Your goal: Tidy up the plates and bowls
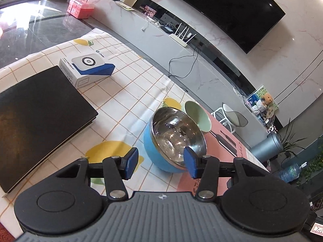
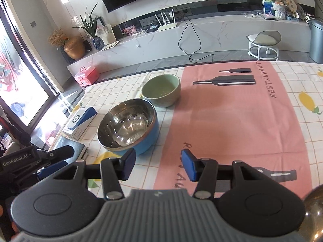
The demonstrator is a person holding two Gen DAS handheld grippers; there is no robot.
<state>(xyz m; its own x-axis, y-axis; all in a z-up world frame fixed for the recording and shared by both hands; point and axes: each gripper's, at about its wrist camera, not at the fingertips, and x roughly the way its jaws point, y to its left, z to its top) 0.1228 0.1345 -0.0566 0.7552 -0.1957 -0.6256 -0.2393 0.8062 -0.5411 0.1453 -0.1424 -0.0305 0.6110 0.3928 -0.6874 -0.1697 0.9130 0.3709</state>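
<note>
A blue bowl with a steel inside (image 1: pixel 173 139) stands on the checked tablecloth, also in the right wrist view (image 2: pixel 129 124). A pale green bowl (image 1: pixel 196 117) stands just behind it, touching or nearly so, and shows too in the right wrist view (image 2: pixel 161 89). My left gripper (image 1: pixel 161 164) is open, its fingers either side of the blue bowl's near rim, a little above it. My right gripper (image 2: pixel 157 166) is open and empty, in front and to the right of the blue bowl, over the pink placemat's (image 2: pixel 232 121) edge.
A black folder (image 1: pixel 36 117) and a white and blue box (image 1: pixel 86 68) lie on the table's left part. The left gripper's body (image 2: pixel 30 161) shows at the right wrist view's left edge. A round shiny object (image 2: pixel 315 213) sits at that view's lower right corner.
</note>
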